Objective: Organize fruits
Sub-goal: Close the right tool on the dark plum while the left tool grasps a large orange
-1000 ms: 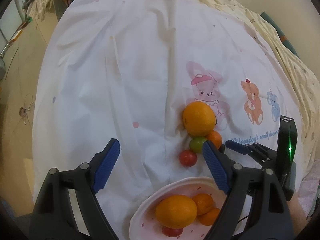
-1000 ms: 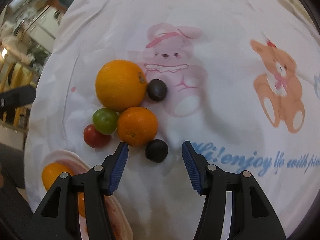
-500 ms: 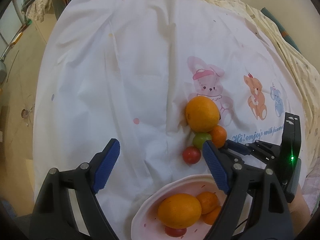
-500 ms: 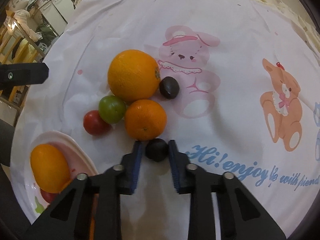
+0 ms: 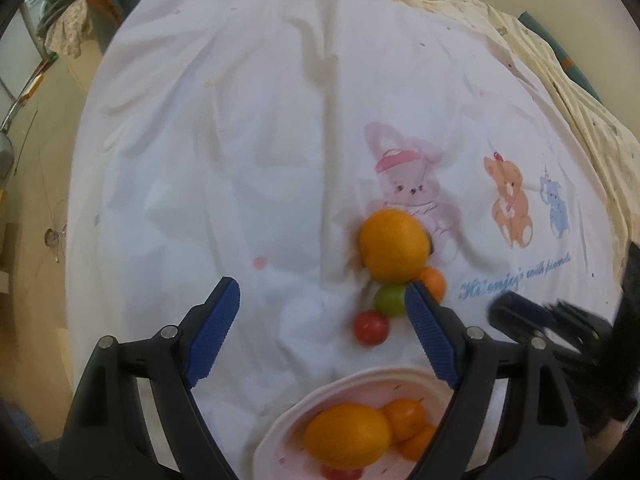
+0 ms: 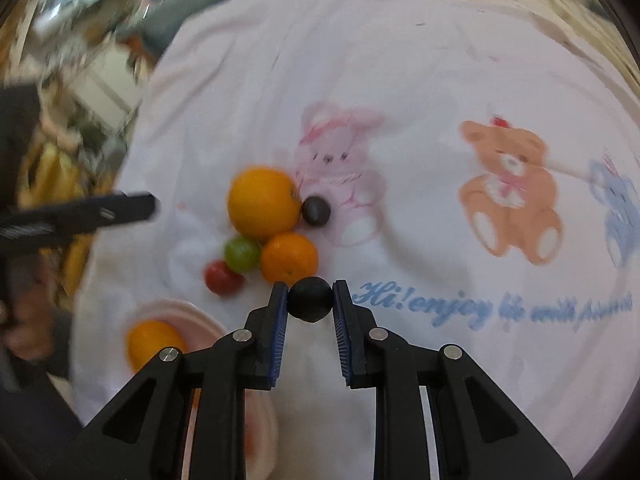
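My right gripper (image 6: 310, 300) is shut on a small dark round fruit (image 6: 310, 299), held a little above the white printed cloth. Behind it on the cloth lie a big orange (image 6: 264, 202), a small mandarin (image 6: 289, 258), a green tomato (image 6: 241, 255), a red tomato (image 6: 221, 278) and a second dark fruit (image 6: 316, 211). The pink plate (image 5: 352, 390) at the near edge holds a large orange (image 5: 347, 436), two mandarins (image 5: 404, 418) and a red tomato. My left gripper (image 5: 322, 314) hangs open over bare cloth beside the plate, with nothing between its blue pads.
The white cloth (image 5: 260, 140) with cartoon bunny and bear prints covers a round surface and drops off at the left. A cream patterned cover (image 5: 560, 92) lies at the far right. Furniture and a floor show at the far left.
My right gripper closed on the dark fruit that lay in front of the mandarin and has lifted it off the cloth. The left gripper has stayed open and nearly still.
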The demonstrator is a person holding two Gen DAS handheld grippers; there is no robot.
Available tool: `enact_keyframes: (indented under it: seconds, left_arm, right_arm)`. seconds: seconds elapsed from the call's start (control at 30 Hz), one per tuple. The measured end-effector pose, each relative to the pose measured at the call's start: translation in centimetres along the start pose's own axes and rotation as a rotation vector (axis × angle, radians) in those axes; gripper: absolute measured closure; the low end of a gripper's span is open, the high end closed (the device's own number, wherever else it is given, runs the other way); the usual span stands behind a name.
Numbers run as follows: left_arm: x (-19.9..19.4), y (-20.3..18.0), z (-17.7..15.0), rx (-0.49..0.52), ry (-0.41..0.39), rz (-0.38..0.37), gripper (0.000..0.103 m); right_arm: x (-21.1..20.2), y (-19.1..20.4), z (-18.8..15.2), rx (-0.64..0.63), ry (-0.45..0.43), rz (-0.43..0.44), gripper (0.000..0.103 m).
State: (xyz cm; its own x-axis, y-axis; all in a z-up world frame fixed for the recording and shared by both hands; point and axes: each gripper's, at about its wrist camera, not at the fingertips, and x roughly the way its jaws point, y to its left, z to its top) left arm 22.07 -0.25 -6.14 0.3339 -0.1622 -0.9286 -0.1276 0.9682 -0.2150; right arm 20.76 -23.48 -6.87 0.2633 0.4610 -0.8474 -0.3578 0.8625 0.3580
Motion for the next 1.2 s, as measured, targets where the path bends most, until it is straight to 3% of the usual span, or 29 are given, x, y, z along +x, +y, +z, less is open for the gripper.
enact_keyframes:
  seconds: [0.2, 0.43, 0.53, 0.57, 0.6, 0.87, 1.2]
  left_arm:
    - [2.4, -2.8, 1.8, 0.016, 0.039, -0.001, 0.021]
    - [6.2, -4.2, 2.3, -0.018, 0.102, 0.008, 0.030]
    - [7.5, -4.6, 2.1, -0.030, 0.144, -0.005, 0.042]
    - [8.1, -5.0, 1.9, -0.012, 0.170, -0.013, 0.052]
    - [8.4, -5.3, 1.8, 0.006, 0.176, -0.003, 0.053]
    - [6.4, -4.9, 1.5, 0.036, 0.129, 0.002, 0.057]
    - [-2.3, -2.3, 0.2, 0.072, 0.018, 0.005, 0.057]
  right_arm:
    - [-4.1, -1.5, -2.2, 0.148, -0.062, 0.021, 0.079]
    - [-5.8, -3.2, -3.3, 0.234, -0.090, 0.037, 0.080]
    - [-5.5, -3.7, -3.2, 0.253, -0.095, 0.044, 0.080]
    - [-5.5, -3.9, -3.2, 0.255, -0.093, 0.046, 0.079]
    - [-5.4, -3.9, -3.2, 0.258, -0.092, 0.047, 0.080]
    - [-5.4, -3.6, -2.9, 0.256, -0.093, 0.086, 0.080]
    - [-6.2, -2.2, -3.0, 0.217, -0.109, 0.096, 0.080]
